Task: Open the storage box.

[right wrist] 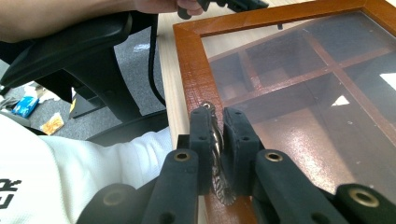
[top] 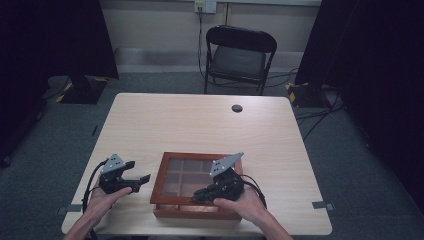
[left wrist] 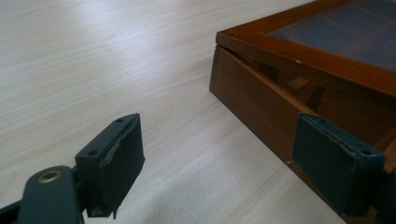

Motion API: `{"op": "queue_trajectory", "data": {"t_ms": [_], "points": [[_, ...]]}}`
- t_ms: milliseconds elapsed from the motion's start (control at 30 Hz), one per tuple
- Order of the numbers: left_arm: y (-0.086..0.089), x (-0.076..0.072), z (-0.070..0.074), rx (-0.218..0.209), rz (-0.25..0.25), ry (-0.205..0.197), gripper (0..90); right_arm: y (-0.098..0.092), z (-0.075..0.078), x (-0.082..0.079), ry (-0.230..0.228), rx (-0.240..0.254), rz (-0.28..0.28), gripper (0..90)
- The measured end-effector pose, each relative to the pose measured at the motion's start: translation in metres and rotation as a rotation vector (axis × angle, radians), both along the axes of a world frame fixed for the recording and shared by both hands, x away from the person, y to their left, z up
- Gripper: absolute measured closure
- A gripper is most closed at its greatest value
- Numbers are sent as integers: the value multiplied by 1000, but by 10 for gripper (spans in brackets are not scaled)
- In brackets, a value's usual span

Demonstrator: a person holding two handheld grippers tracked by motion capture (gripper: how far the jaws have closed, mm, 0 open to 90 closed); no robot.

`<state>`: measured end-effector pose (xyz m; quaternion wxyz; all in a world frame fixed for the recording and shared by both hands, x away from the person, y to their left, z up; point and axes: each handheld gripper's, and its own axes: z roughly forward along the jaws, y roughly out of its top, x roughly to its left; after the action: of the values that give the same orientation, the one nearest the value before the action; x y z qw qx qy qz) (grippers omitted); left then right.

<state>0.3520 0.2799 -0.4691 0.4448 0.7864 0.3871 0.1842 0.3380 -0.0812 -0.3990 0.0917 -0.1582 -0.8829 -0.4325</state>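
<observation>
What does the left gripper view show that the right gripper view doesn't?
Left gripper view: the left gripper's open jaws, bare table and the wooden box's side wall, with a gap under the raised lid.

Right gripper view: the right gripper shut on a small metal latch, a white sleeve, and the compartments through the glass.

Both: the glass-topped lid's wooden frame.

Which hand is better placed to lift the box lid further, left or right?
Right. The right gripper is shut on the small metal latch at the lid front edge, and the lid is slightly raised off the box. The left gripper is open beside the box, holding nothing.
</observation>
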Motion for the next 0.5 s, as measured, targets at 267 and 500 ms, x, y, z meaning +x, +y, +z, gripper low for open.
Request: {"op": "queue_trajectory", "data": {"t_ms": [267, 500], "points": [[-12, -9, 7, -8, -85, -46, 164, 0, 10, 4, 8, 1, 2, 833], [-14, -12, 13, -33, -104, -78, 200, 0, 17, 7, 1, 1, 4, 832]]}}
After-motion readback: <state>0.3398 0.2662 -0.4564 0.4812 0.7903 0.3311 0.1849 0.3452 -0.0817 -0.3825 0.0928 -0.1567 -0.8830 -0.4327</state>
